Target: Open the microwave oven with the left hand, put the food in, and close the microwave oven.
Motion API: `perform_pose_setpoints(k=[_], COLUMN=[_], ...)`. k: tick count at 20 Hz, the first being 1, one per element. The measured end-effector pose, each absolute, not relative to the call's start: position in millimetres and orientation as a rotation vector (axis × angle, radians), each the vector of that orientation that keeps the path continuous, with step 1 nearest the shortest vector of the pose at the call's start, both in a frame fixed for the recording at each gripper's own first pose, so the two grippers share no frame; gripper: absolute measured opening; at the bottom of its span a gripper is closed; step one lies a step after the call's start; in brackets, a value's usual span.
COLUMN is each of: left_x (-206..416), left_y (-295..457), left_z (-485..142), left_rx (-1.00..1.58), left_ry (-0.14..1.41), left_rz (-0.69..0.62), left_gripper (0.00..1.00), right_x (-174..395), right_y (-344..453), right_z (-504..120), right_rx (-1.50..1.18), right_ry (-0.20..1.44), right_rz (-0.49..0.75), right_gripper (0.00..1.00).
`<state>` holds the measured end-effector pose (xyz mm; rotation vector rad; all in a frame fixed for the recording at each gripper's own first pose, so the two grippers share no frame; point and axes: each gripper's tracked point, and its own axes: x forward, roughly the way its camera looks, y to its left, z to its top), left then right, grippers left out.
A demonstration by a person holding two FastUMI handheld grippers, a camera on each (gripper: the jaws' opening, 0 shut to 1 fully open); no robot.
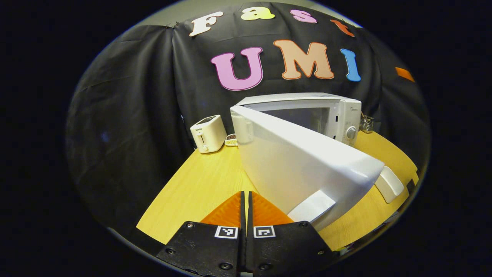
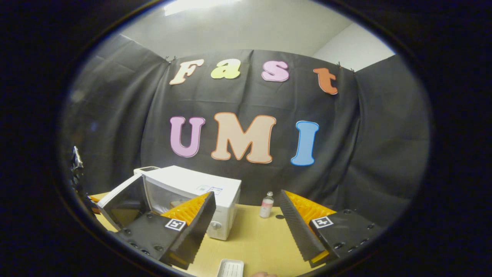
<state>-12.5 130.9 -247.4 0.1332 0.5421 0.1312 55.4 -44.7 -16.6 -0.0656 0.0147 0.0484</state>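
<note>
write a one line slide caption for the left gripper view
Left tool shut beside the microwave's open door, with a toaster behind on the wooden table.

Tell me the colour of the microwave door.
White outside; the microwave door shows best in the left gripper view.

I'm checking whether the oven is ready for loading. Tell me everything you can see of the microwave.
The microwave is a white box, plastic or painted metal by its look, standing on the yellow wooden table before the black cloth. Its door stands swung wide open, hinged on its left side, with a dark window on the inner face. A round knob sits on the front panel. Something pale lies inside, too unclear to name. Neither gripper touches it.
</note>
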Motion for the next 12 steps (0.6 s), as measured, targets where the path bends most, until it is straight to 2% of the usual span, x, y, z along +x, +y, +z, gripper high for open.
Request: perform_pose_setpoints(k=[4, 5, 7, 8, 9, 12], left_x=[4.9, 9.7, 20.6, 26.7, 32.2, 48.7], left_y=[100.2, 94.0, 79.5, 71.1, 64.3, 43.7], left_z=[-247.4, -246.7, -246.1, -245.9, -244.7, -245.7], left_rx=[0.146, 0.143, 0.132, 0.133, 0.139, 0.154], left_ry=[0.531, 0.531, 0.528, 0.524, 0.519, 0.514], left_rz=[0.078, 0.069, 0.046, 0.030, 0.018, -0.023], left_gripper=[0.01, 0.01, 0.01, 0.01, 0.01, 0.02], right_x=[53.1, 52.6, 52.3, 51.0, 50.0, 48.6], right_y=[-61.6, -66.4, -74.3, -77.3, -79.5, -85.8], right_z=[-16.2, -18.6, -21.7, -21.4, -21.3, -23.7], right_rx=[-0.068, -0.067, -0.067, -0.063, -0.059, -0.067], right_ry=[0.016, 0.020, 0.032, 0.035, 0.036, 0.043], right_rz=[0.025, 0.022, 0.013, 0.012, 0.009, 0.000], right_gripper=[0.96, 1.00, 0.96, 1.00, 0.96, 0.96])
